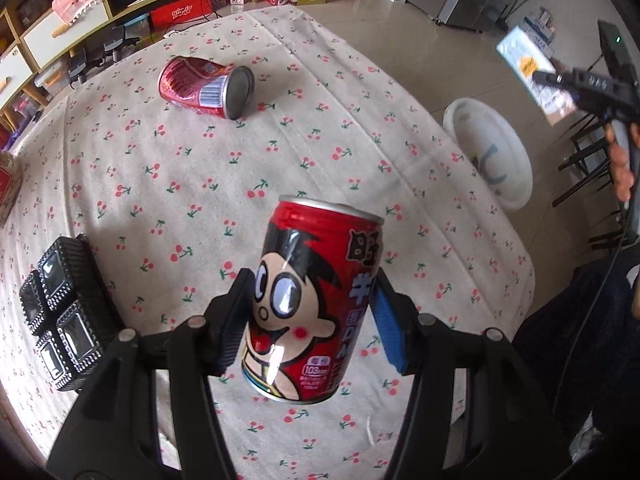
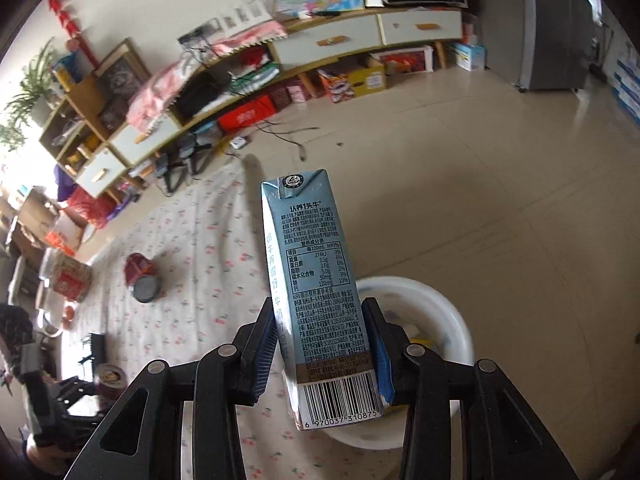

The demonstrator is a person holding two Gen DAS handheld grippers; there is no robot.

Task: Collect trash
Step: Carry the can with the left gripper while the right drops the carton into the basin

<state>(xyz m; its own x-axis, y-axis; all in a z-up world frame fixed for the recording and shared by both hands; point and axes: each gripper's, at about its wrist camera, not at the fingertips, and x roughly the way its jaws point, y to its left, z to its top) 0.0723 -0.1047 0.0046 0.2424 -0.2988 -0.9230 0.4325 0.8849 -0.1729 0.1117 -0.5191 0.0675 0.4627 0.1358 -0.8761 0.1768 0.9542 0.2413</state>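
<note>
right gripper (image 2: 326, 354) clamps milk carton (image 2: 316, 280), bin (image 2: 448, 320) at 4 o'clock: drop next. left gripper (image 1: 310, 316) clamps cartoon can (image 1: 316, 296), awaiting turn.

Cartoon can (image 1: 310, 300): red drink can with a big-eyed cartoon face, upright, slightly tilted, raised off the bench (image 1: 200, 168), nearer than the crushed can
Crushed can (image 1: 206, 87): red, dented, lying on its side, base showing, on the bench
Milk carton (image 2: 320, 300): pale blue, barcode at bottom, upright, above the white bin (image 2: 448, 320) beside the bench
</note>
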